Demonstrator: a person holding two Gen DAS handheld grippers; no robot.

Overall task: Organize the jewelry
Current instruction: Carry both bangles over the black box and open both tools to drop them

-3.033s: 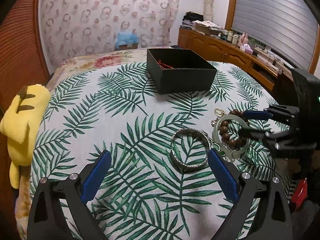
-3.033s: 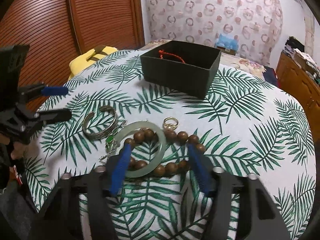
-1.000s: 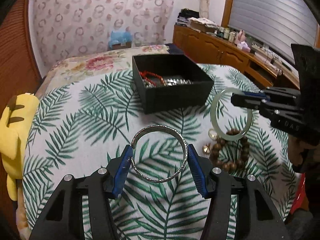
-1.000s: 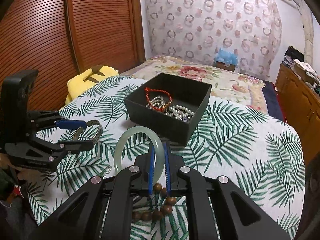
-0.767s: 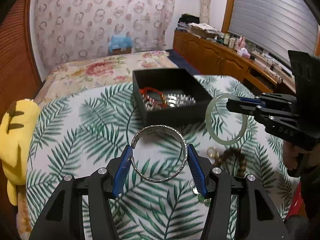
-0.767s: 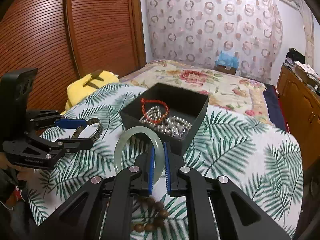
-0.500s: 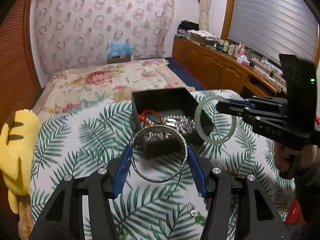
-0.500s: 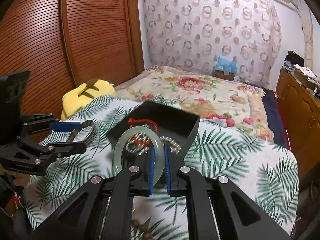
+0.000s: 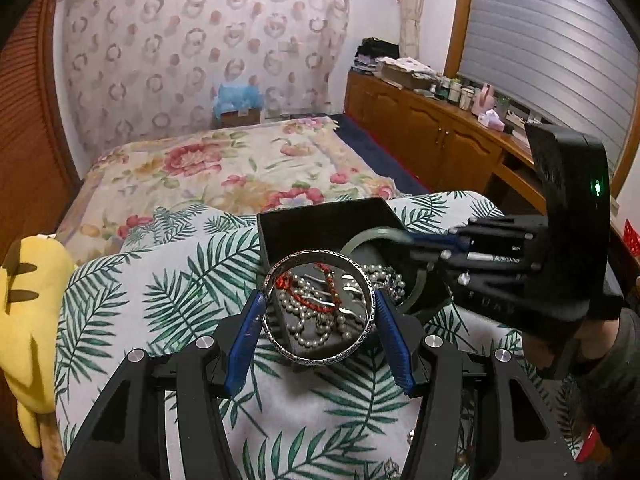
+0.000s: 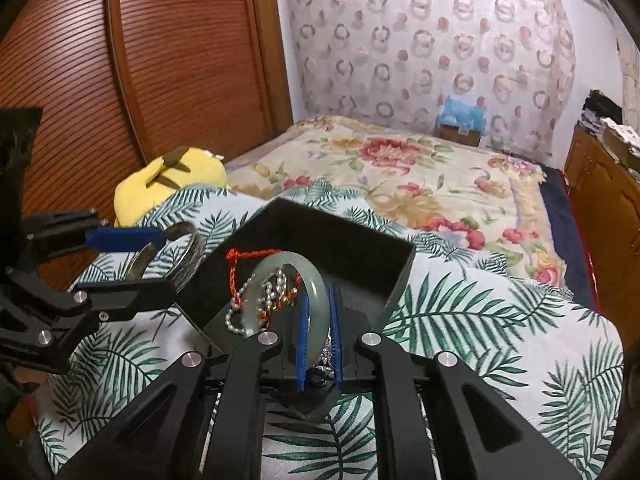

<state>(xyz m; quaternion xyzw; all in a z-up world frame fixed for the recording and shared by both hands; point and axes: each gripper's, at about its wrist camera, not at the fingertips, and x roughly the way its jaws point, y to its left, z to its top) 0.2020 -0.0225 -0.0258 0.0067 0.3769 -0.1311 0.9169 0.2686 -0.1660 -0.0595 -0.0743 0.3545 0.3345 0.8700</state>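
Note:
My left gripper is shut on a silver bangle, held flat above the near left part of the black box. My right gripper is shut on a pale green jade bangle, held upright over the box. The box holds a red cord bracelet and pearl strands. The right gripper and jade bangle show at the right in the left wrist view. The left gripper with the silver bangle shows at the left in the right wrist view.
The box sits on a palm-leaf cloth over the bed. A yellow plush toy lies at the left edge. A floral bedspread lies beyond. A wooden cabinet stands at the right. Small jewelry pieces lie near the bottom right.
Both grippers have moved forward with their bangles and now hold them over the black box. The bead bracelet on the cloth has dropped out of view.

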